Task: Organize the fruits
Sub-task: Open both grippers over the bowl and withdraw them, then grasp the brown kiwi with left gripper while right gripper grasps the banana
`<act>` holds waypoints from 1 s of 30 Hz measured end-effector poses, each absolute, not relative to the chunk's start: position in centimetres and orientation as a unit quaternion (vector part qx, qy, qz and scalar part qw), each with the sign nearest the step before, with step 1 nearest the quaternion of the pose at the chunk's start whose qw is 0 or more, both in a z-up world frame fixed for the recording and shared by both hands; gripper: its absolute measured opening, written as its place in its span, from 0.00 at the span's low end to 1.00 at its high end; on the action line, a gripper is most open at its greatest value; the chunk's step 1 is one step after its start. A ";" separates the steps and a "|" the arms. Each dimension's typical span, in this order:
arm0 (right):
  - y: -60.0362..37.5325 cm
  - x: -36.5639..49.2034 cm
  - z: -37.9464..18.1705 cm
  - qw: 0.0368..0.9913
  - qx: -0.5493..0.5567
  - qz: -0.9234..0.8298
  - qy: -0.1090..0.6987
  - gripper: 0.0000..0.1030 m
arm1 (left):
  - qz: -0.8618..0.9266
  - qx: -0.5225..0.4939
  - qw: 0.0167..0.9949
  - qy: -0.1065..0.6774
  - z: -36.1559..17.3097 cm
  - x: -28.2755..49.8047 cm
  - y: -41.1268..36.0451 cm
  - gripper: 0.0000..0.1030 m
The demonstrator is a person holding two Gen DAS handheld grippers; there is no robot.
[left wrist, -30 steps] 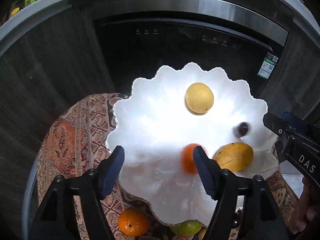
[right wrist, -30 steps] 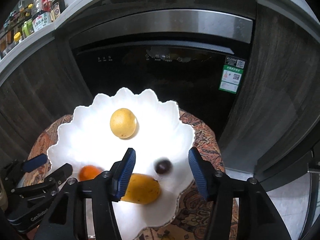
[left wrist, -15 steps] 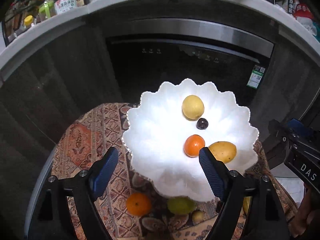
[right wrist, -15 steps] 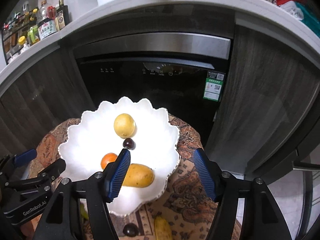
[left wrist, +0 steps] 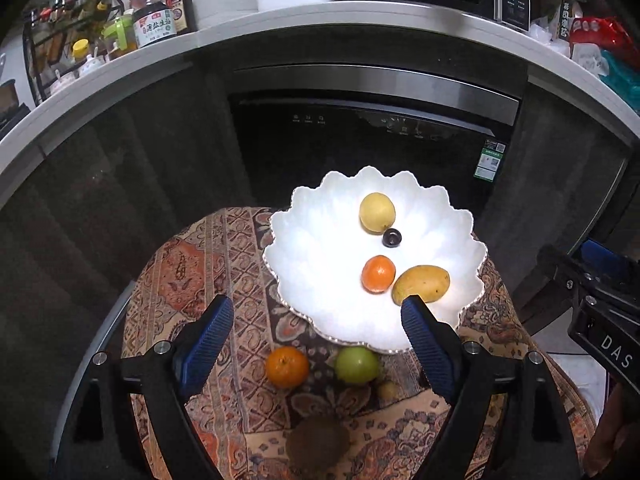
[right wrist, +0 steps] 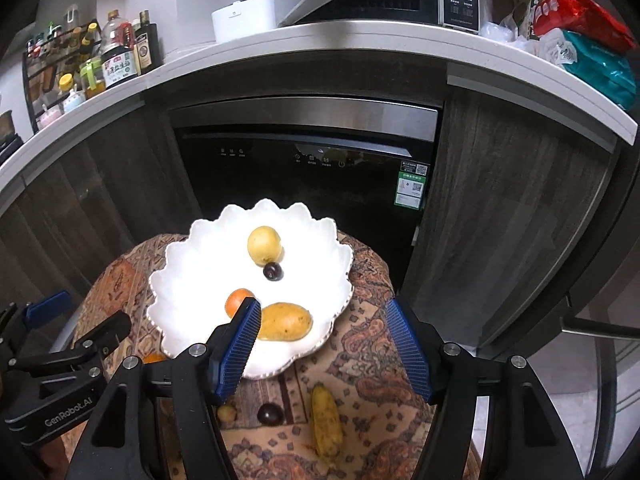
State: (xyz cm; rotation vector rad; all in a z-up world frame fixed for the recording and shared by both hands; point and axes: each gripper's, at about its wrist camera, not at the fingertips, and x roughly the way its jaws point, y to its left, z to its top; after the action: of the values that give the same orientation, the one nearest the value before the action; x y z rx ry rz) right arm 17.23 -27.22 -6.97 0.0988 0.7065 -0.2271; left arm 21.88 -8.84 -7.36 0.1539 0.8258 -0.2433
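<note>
1. Nearest the left wrist camera, the left tool (left wrist: 316,328) hangs with its blue pads spread wide. Its jaws have just been opening, and nothing sits between them but patterned cloth and fruit far below.
2. The right tool (right wrist: 320,328) is also parted and empty. Its jaws have just been opening too, though they stand narrower than the left pair.
3. Under both, a round surface (left wrist: 192,280) draped in an ornate orange-brown cloth carries everything.
4. The landmark here is the white scalloped bowl (left wrist: 320,248). On the cloth on the camera side of the bowl lies a fuzzy brown kiwi (left wrist: 318,444), closest of all.
5. Just short of the bowl's near rim sit a loose orange (left wrist: 287,366) and a green apple (left wrist: 357,364) side by side, with a small yellow fruit (left wrist: 387,390) beside the apple.
6. From the right wrist view, a dark plum (right wrist: 269,414) and a long yellow fruit (right wrist: 327,420) also rest on the cloth outside the bowl.
7. Inside the bowl, a mango (left wrist: 421,284) and a second orange (left wrist: 378,274) touch each other near the front.
8. Deeper in, a dark round fruit (left wrist: 391,237) sits just beside a yellow lemon-like fruit (left wrist: 377,213).
9. Beyond the bowl stands a black appliance front (left wrist: 360,140) beneath a pale countertop (left wrist: 320,24) lined with bottles (left wrist: 154,8).
</note>
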 end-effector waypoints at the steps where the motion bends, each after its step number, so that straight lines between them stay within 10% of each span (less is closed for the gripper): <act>1: -27.1 16.9 -7.0 0.931 0.047 -0.112 0.345 0.64 | -0.118 0.074 0.906 0.400 -7.3 21.6 -8.7 0.83; 30: -25.6 14.7 -14.8 0.904 0.054 -0.113 0.409 0.64 | -0.098 0.073 0.879 0.460 -15.2 17.9 -6.0 0.83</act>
State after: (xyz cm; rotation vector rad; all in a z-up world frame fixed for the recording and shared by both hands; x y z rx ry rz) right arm 14.68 -25.61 -14.81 0.1108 0.8458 -0.2342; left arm 17.90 -6.01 -15.15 0.1527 0.9594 -0.2041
